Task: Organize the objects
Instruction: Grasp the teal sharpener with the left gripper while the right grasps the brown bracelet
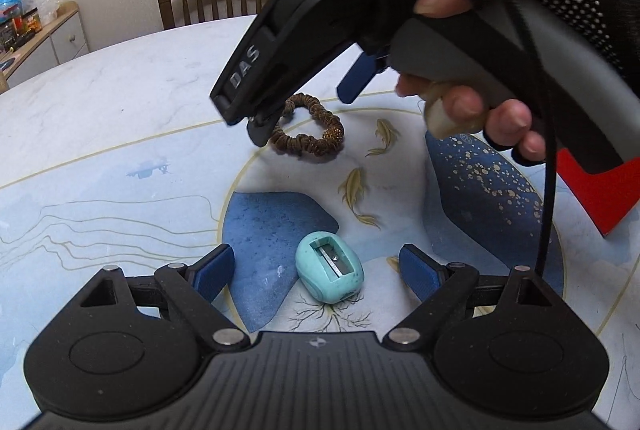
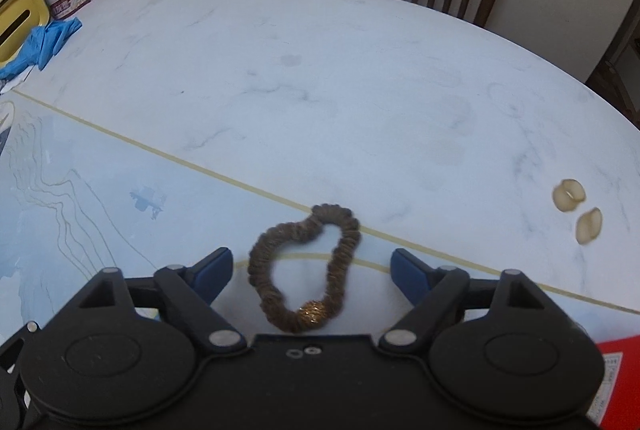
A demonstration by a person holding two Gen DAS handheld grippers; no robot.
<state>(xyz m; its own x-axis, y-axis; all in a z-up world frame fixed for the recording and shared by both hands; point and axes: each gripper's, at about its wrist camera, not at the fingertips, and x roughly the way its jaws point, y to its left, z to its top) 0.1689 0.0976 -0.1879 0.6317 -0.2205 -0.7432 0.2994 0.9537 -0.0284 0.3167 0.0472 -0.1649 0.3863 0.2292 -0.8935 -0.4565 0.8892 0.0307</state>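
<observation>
- Right claw (image 2: 311, 272), released, straddles the brown scrunchie (image 2: 304, 270): lower to the table (image 2: 320, 90), then pinch one soft side.
- Left claw (image 1: 316, 268), released, frames the sharpener (image 1: 330, 272).

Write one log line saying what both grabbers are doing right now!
left gripper: open, around teal sharpener | right gripper: open, over brown scrunchie | nothing gripped

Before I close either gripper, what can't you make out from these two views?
- Red box: cut off by the frame edge in the right wrist view; the hand and handle cover most of it in the left.
- Right gripper height over the scrunchie: unclear, looking straight down.
- Sharpener: out of the right view.
- Two pale bits: too small to identify.
</observation>
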